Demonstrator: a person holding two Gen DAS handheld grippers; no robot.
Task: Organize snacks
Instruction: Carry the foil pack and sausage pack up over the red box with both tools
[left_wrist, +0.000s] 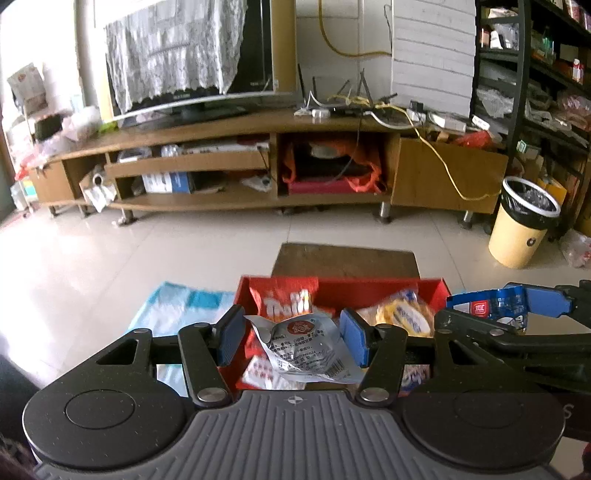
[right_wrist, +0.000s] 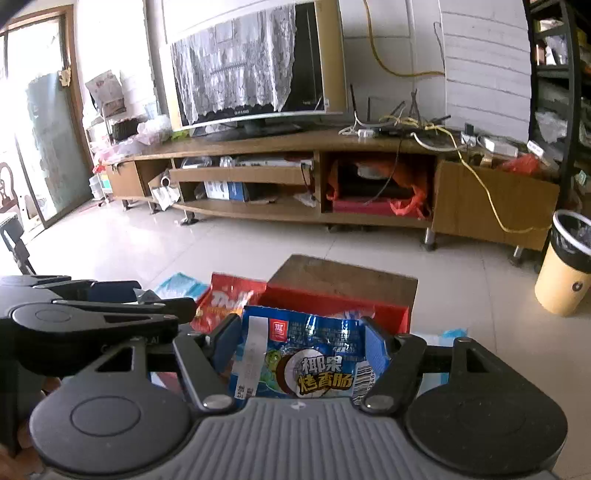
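A: How many grippers, and what does each hold?

B: Two; the left gripper (left_wrist: 293, 338) is clamped on one crumpled silver packet (left_wrist: 303, 350), its blue pads (left_wrist: 231, 338) pressing both sides; the right gripper (right_wrist: 301, 345) is clamped on one blue sausage packet (right_wrist: 306, 354), pinched between its pads the same way.

A: And where are the packets relative to the box?

B: Both hang above one red box (left_wrist: 340, 291); the silver packet sits over the box's near left corner, the blue one (left_wrist: 487, 306) beside the box's right edge, in the left camera's view.

A: What is inside the box?

B: One red bag (left_wrist: 284, 299) with white lettering leans at the far left corner; one yellow-and-white wrapped snack (left_wrist: 402, 314) lies toward the right side; a few more red-and-white wrappers show under the silver packet, too hidden to count.

A: What carries the box?

B: One low brown table (right_wrist: 343, 275), its far edge showing behind the box; one blue-and-white cloth (left_wrist: 177, 306) lies at the box's left edge.

A: Anything else?

B: One yellow bin (left_wrist: 524, 225) on the tiled floor, well apart; one long television stand (left_wrist: 229, 129) behind.
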